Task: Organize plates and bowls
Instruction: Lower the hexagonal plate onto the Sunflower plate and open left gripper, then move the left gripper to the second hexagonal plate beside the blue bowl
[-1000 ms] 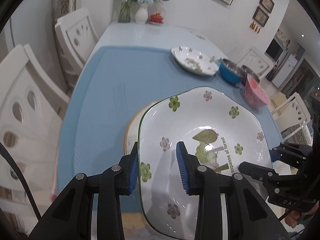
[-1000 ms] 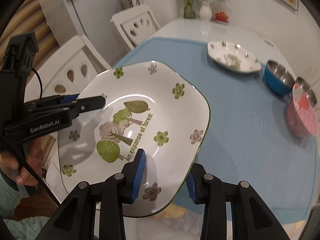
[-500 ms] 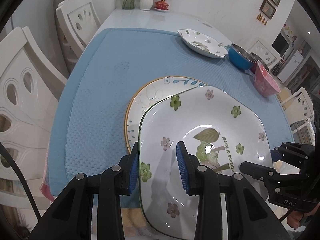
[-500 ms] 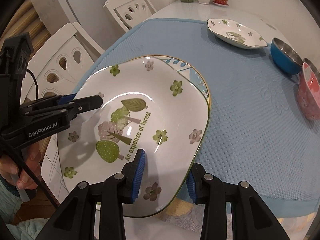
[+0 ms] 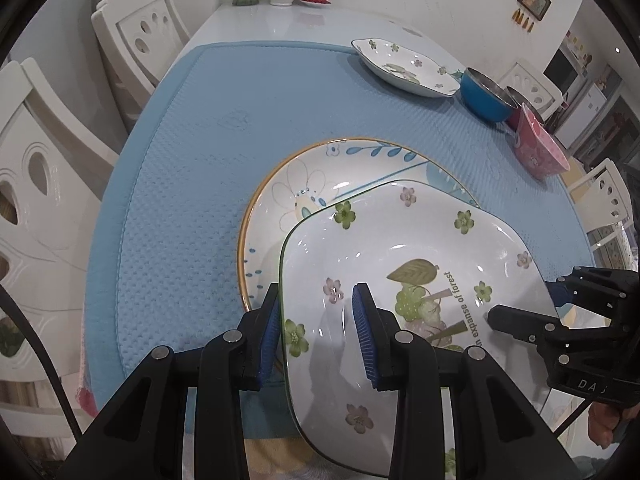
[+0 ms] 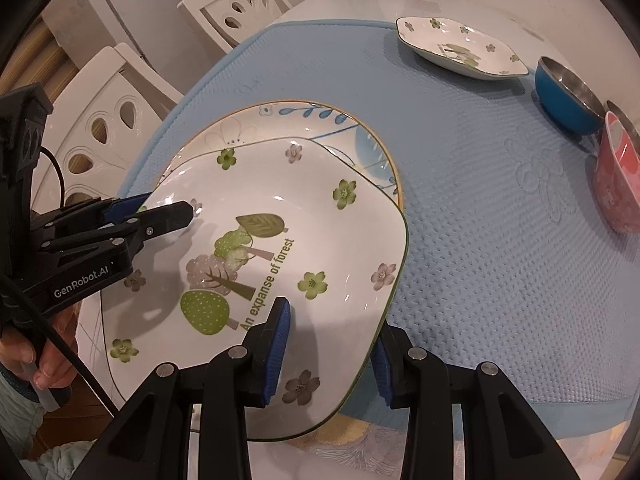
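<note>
— Two grippers on one dish? What does my left wrist view give?

— My left gripper [image 5: 316, 332] clamped on the rim of the squarish white forest-print plate [image 5: 404, 280], held over the round gold-rimmed floral plate [image 5: 292, 188] on the blue mat [image 5: 192, 184].

— And my right wrist view?

— My right gripper [image 6: 328, 354] pinches the opposite rim; a matching white plate [image 6: 460, 48], blue steel bowl [image 6: 564, 92] and pink bowl [image 6: 616, 184] sit well apart.

Square plate [image 5: 404, 264] lower centre, over round plate [image 5: 292, 192]; second square plate [image 5: 404, 66] upper right, bowls [image 5: 486, 96] beside it.
</note>
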